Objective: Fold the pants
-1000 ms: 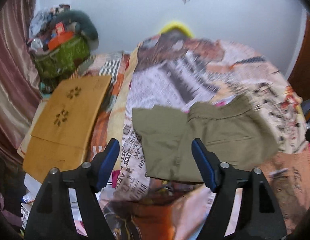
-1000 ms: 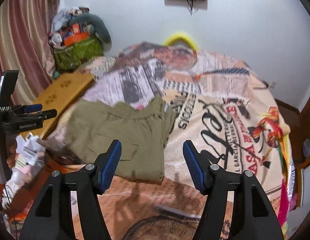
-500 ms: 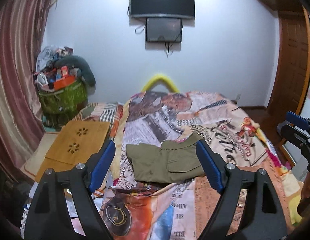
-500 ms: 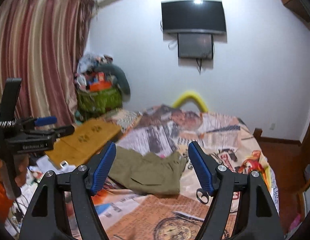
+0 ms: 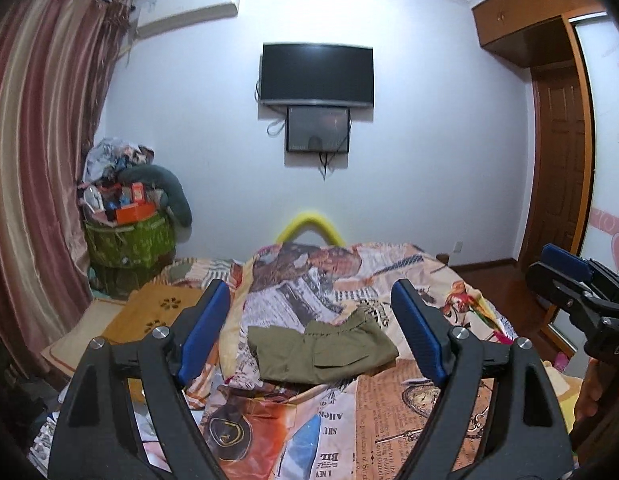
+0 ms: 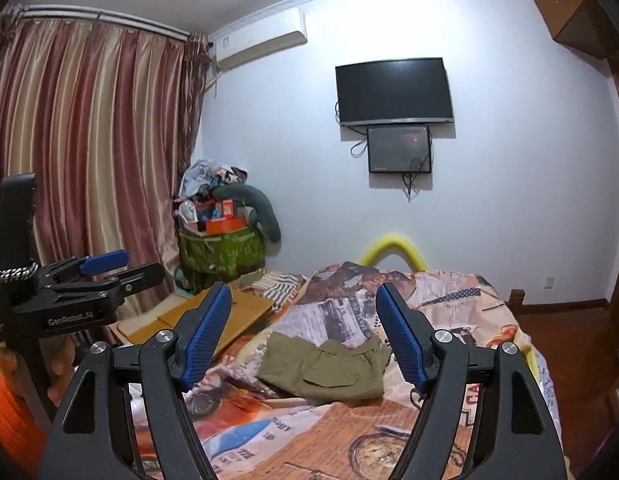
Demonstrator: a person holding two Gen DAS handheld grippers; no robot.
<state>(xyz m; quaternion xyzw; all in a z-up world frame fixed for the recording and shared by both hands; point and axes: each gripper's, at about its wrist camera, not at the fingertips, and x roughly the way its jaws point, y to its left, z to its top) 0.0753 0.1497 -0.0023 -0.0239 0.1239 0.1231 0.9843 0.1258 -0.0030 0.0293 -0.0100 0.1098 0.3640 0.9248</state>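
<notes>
— Starting nearest: how are the two grippers held?
— Left gripper and right gripper are held nearly level above the bed, jaws spread wide, nothing gripped.
— Farther out?
— One pair of olive pants, folded, is seen lying mid-bed. Beyond: one wooden board, two wall screens.

Bed under newsprint-pattern cover; folded olive pants mid-bed; wooden lap tray at left edge.
</notes>
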